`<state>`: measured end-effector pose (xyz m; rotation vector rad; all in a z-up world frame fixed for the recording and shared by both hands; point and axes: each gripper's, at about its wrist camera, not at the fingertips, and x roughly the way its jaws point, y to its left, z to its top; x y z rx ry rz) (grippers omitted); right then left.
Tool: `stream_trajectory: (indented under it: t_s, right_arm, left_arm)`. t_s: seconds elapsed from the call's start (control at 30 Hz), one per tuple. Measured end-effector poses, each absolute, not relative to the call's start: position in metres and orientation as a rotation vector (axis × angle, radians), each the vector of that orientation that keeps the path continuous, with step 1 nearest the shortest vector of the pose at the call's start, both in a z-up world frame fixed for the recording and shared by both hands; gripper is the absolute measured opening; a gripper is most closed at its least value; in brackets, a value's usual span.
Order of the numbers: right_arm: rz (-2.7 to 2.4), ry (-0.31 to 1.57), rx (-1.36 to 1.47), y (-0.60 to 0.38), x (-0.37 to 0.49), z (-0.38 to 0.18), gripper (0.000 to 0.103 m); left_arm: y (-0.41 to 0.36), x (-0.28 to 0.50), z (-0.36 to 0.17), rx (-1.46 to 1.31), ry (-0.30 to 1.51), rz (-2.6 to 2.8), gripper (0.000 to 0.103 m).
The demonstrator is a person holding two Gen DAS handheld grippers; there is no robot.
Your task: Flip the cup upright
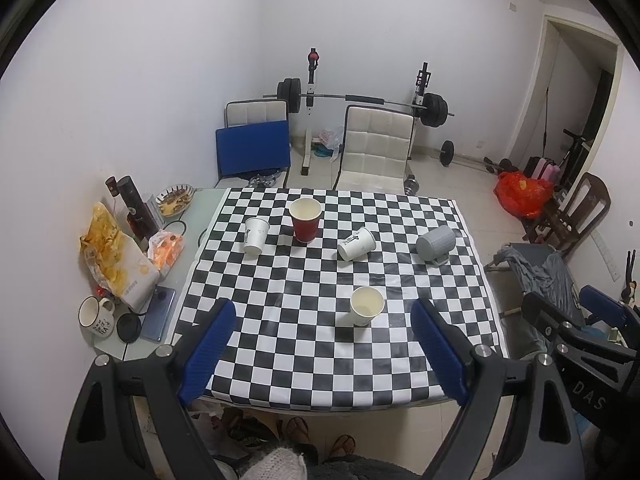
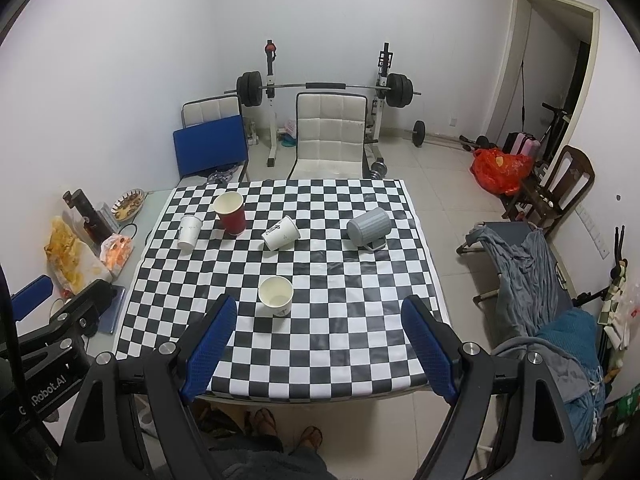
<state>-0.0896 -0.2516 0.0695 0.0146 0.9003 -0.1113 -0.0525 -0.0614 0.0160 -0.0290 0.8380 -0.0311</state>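
Both hand-held grippers (image 1: 322, 318) (image 2: 320, 314) wide open

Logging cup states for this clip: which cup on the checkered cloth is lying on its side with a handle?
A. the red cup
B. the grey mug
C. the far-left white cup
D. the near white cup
B: the grey mug lies tipped over with its handle against the cloth, while the red cup stands upright.

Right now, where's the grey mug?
In both views the grey mug lies tipped on its side toward the far right of the checkered cloth, right of the tipped white cup, and neither gripper touches it.
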Motion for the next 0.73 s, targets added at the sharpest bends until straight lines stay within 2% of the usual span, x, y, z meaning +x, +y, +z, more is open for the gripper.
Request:
stream_trajectory:
  t_s: [0.73]
  right_arm:
    - [-0.110, 0.896, 0.010, -0.2513, -0.0929, 0.0702, 0.086]
  left_arm:
    - [-0.0611, -0.0554, 0.0203, -0.034, 0.831, -0.034, 0.089]
